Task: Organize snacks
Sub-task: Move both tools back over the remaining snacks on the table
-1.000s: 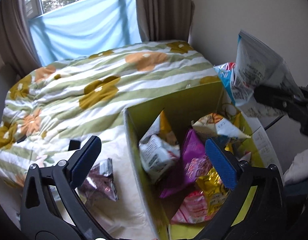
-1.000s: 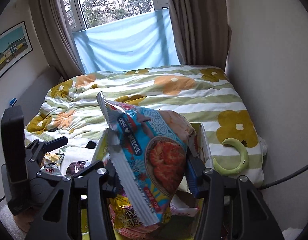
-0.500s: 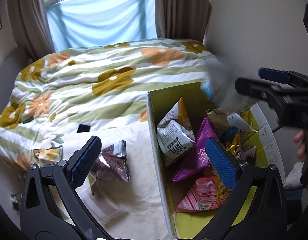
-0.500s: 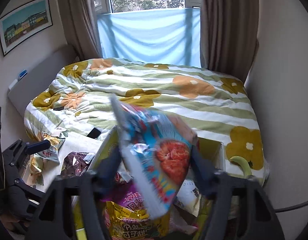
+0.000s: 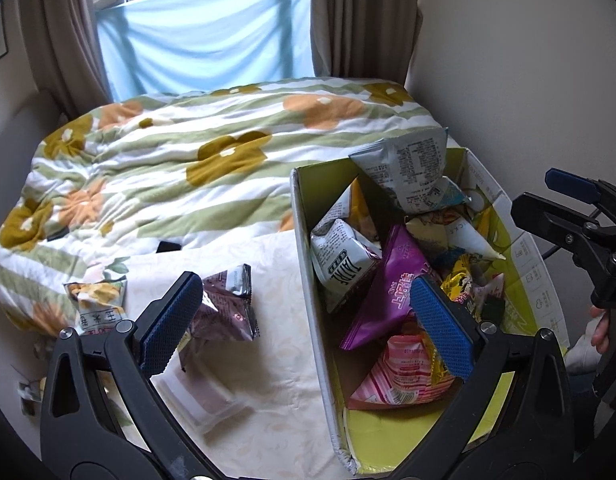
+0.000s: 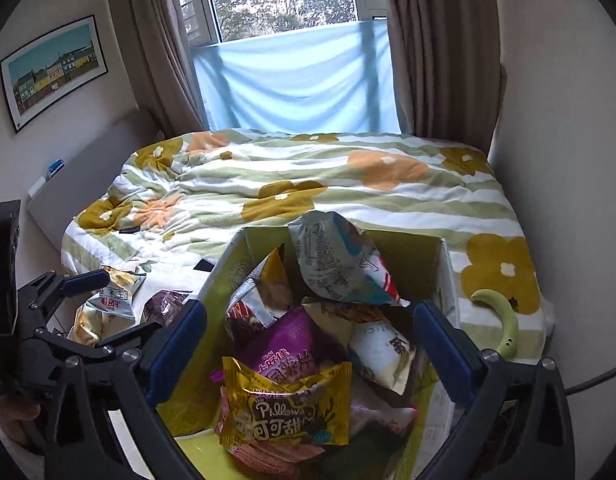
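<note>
Closest in, the right gripper [image 6: 308, 340] hung over the cardboard box [image 6: 443, 272] with its jaws opening wide and nothing pinched between them. A gold Pillows pack [image 6: 286, 408] sat right under it, a purple bag [image 6: 284, 352] behind, and the big grey-backed chip bag [image 6: 331, 260] lay on top at the far end of the box. The left gripper [image 5: 308, 324] was open too, empty, straddling the box wall. A dark purple snack pack [image 5: 226, 308] lay on the counter [image 5: 276, 392] outside the box, with the bed [image 5: 228, 152] beyond.
</note>
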Action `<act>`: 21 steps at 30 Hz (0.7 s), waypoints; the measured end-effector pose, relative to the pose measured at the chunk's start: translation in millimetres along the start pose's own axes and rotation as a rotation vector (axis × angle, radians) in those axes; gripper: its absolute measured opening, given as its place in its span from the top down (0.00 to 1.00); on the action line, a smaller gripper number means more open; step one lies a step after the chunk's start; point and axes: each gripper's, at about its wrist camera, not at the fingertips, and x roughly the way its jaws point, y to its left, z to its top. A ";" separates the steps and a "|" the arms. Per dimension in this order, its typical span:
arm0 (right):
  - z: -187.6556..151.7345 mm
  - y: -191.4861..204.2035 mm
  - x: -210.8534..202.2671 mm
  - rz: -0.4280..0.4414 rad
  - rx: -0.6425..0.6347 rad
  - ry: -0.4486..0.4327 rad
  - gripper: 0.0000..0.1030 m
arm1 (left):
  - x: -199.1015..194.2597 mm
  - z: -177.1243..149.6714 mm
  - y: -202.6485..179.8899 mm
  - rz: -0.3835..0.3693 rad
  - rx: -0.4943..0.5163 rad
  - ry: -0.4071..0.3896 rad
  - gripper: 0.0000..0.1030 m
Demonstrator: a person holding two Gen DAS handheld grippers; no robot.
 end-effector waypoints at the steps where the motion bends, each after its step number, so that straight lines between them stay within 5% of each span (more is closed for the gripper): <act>1: -0.3 0.3 -4.3 -0.004 0.000 -0.007 0.00 | -2.5 0.3 -1.5 0.000 0.003 -0.005 0.00; 13: -1.3 15.2 -59.0 -0.011 0.030 -0.069 0.00 | -64.1 0.1 -2.3 0.031 0.021 -0.083 0.00; 21: -14.6 45.1 -83.0 -0.060 0.030 -0.054 0.00 | -106.3 -26.1 30.9 0.070 -0.035 -0.106 0.00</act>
